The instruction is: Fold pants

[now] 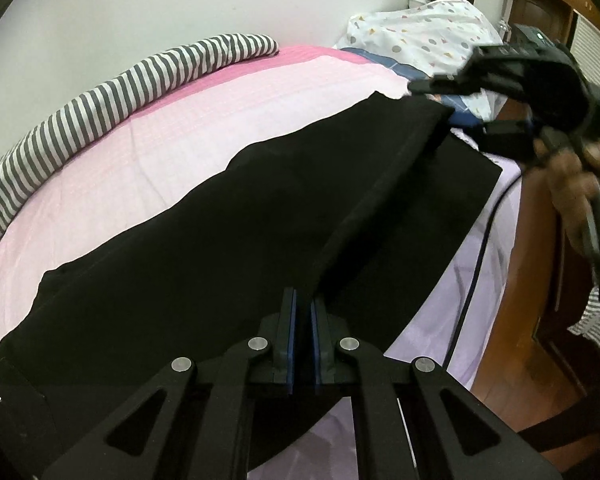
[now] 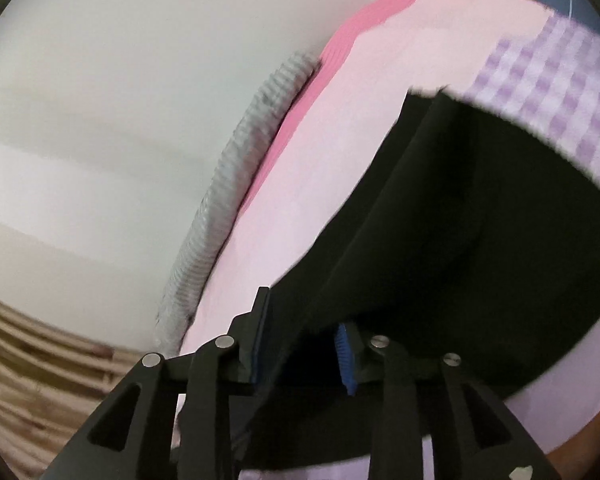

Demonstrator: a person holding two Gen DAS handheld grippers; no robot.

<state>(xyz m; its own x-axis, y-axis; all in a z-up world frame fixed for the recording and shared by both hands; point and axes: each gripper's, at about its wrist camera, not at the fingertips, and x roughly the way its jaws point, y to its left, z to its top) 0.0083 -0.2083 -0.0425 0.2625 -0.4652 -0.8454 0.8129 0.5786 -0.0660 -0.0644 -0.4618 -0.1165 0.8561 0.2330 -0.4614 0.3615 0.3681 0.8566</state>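
Black pants (image 1: 260, 208) lie stretched along a pink bed (image 1: 140, 148). My left gripper (image 1: 303, 300) is shut on a raised fold of the pants near the front edge. My right gripper (image 1: 456, 108) shows in the left wrist view at the far end of that fold, by the hem, with its fingers spread. In the right wrist view the right gripper (image 2: 304, 316) is open, and the black pants (image 2: 480, 220) run between its fingers; the view is blurred.
A striped bolster (image 1: 100, 96) lies along the wall side of the bed. A spotted pillow (image 1: 424, 36) and blue cloth sit at the far end. A lilac checked sheet (image 2: 548, 92) and a black cable (image 1: 476, 248) run along the bed's right edge, beside wooden furniture (image 1: 532, 312).
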